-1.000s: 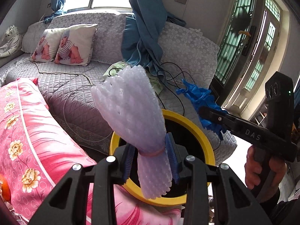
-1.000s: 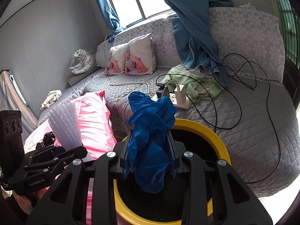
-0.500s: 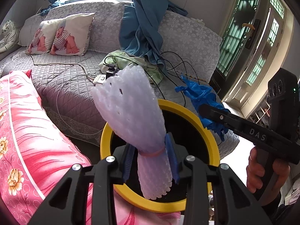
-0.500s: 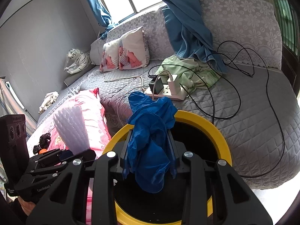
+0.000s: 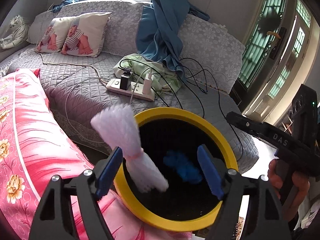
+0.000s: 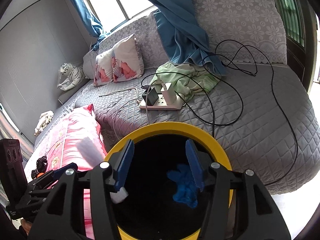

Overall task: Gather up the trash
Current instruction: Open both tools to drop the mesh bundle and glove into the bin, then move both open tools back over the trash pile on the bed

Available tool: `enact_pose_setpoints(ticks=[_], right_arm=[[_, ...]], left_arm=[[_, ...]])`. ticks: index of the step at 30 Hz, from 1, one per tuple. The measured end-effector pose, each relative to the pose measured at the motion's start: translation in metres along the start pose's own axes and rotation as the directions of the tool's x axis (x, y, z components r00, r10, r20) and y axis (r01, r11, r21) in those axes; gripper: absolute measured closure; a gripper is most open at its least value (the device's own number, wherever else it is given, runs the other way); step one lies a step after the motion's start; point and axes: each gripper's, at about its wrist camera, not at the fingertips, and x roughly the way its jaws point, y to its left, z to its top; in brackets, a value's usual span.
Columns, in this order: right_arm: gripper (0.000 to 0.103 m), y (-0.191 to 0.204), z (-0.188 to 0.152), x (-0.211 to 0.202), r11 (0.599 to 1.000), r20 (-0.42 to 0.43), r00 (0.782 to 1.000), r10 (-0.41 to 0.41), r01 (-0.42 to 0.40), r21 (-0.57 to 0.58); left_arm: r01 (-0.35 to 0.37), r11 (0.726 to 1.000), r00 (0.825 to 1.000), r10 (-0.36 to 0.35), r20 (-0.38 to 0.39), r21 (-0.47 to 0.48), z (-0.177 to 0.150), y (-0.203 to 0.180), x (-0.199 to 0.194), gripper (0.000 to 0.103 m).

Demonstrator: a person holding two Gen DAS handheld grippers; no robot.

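Note:
A black bin with a yellow rim [image 5: 180, 114] [image 6: 170, 126] stands below both grippers. My left gripper [image 5: 160, 172] hangs over it and its jaws are opening. The white foam net bundle [image 5: 128, 140] tips, blurred, past the left pad, free of the pads' grip, with its lower end inside the bin. My right gripper [image 6: 159, 164] is also over the bin with its jaws opening. The blue glove [image 6: 184, 188] [image 5: 182, 168] has left them and lies loose inside the bin by the right pad. A hand holds the right gripper [image 5: 260, 128] at the right.
A grey quilted sofa holds a white power strip [image 5: 130, 88] with chargers, black cables [image 6: 240, 100], green cloth [image 6: 186, 76] and cushions [image 5: 74, 34]. A blue curtain [image 5: 162, 26] hangs down. A pink floral pillow [image 5: 24, 130] lies left of the bin. A door [image 5: 276, 46] is at the right.
Both grippers have opened over the bin. The blue glove has dropped from the right jaws into the bin. The foam net has slipped down and tilted left between the left jaws.

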Motion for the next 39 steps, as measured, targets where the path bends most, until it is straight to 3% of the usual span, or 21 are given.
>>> enact_pose_setpoints(ticks=[7, 12, 14, 22, 28, 35, 39], right_arm=[[0.051, 0.006, 0.005, -0.014, 1.0, 0.036, 0.999, 0.009, -0.009, -0.006], [0.051, 0.019, 0.006, -0.022, 0.999, 0.051, 0.998, 0.038, -0.036, -0.037], [0.05, 0.026, 0.005, -0.023, 0.997, 0.048, 0.997, 0.057, -0.054, -0.057], [0.046, 0.082, -0.013, -0.013, 0.975, -0.021, 0.988, 0.151, -0.153, -0.164], [0.046, 0.139, -0.037, -0.003, 0.925, -0.112, 0.958, 0.264, -0.284, -0.253], [0.045, 0.204, -0.067, -0.002, 0.842, -0.207, 0.907, 0.367, -0.419, -0.341], [0.041, 0.239, -0.086, -0.001, 0.79, -0.279, 0.865, 0.418, -0.498, -0.358]], left_arm=[[-0.012, 0.999, 0.999, 0.014, 0.044, -0.046, 0.003, 0.012, -0.022, 0.029], [-0.059, 0.995, 0.996, 0.064, 0.067, -0.079, 0.005, 0.024, -0.049, 0.029], [-0.085, 0.993, 0.992, 0.092, 0.083, -0.086, 0.004, 0.031, -0.066, 0.024], [-0.217, 0.966, 0.958, 0.239, 0.161, -0.138, -0.011, 0.075, -0.147, 0.014], [-0.357, 0.91, 0.899, 0.396, 0.186, -0.209, -0.036, 0.125, -0.219, 0.01], [-0.484, 0.796, 0.805, 0.568, 0.173, -0.363, -0.087, 0.199, -0.306, 0.01], [-0.53, 0.728, 0.751, 0.641, 0.157, -0.435, -0.124, 0.227, -0.345, 0.01]])
